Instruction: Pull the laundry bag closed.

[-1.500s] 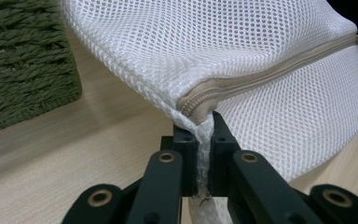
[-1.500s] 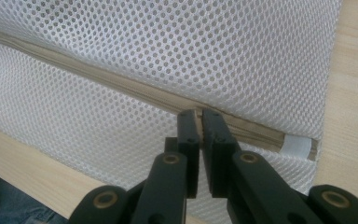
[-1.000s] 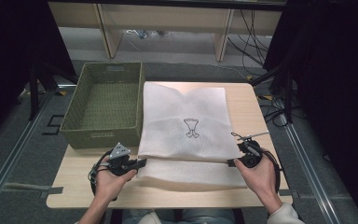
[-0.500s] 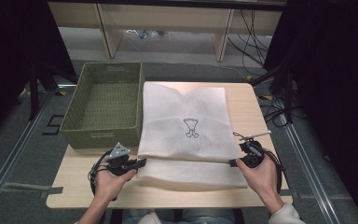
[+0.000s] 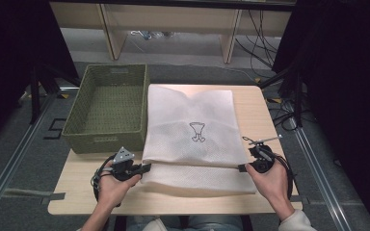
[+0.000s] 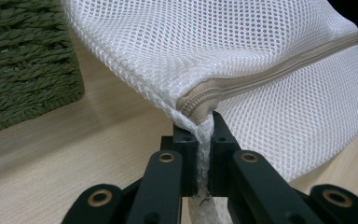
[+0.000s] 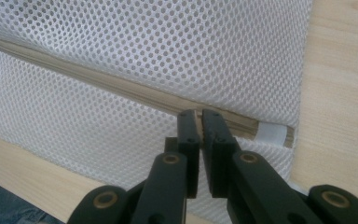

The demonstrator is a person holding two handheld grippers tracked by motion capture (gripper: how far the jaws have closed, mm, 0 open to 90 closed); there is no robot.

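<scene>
White mesh laundry bag (image 5: 191, 137) flat on the worktop (image 5: 77, 185), just right of the green woven basket (image 5: 107, 107), near end folded over so the tan zipper (image 6: 270, 70) runs along the fold. Small black emblem (image 5: 197, 132) printed mid-bag, well beyond the fold.

Left gripper (image 5: 144, 168) at the fold's left corner, on the side toward the basket; fingers (image 6: 186, 154) clamped on a bunched tuft of mesh right at the zipper's end. Right gripper (image 5: 243, 168) at the fold's far corner from the basket; fingers (image 7: 189, 140) drawn together at the zipper seam, a thin slit left between them, apparently pinching the edge, though how much cloth sits inside cannot be told.

Likely trouble: thin hold on the right letting the slick mesh slip out on a lift, dropping that corner and skewing the fold. Uneven pull between the two corners, twisting the bag or dragging it against the basket wall. Zipper teeth snagging the open weave under tension.

Against the earlier views: nothing shifted. Same bag outline, same fold, both hands and grippers at the same corners beside the basket.
</scene>
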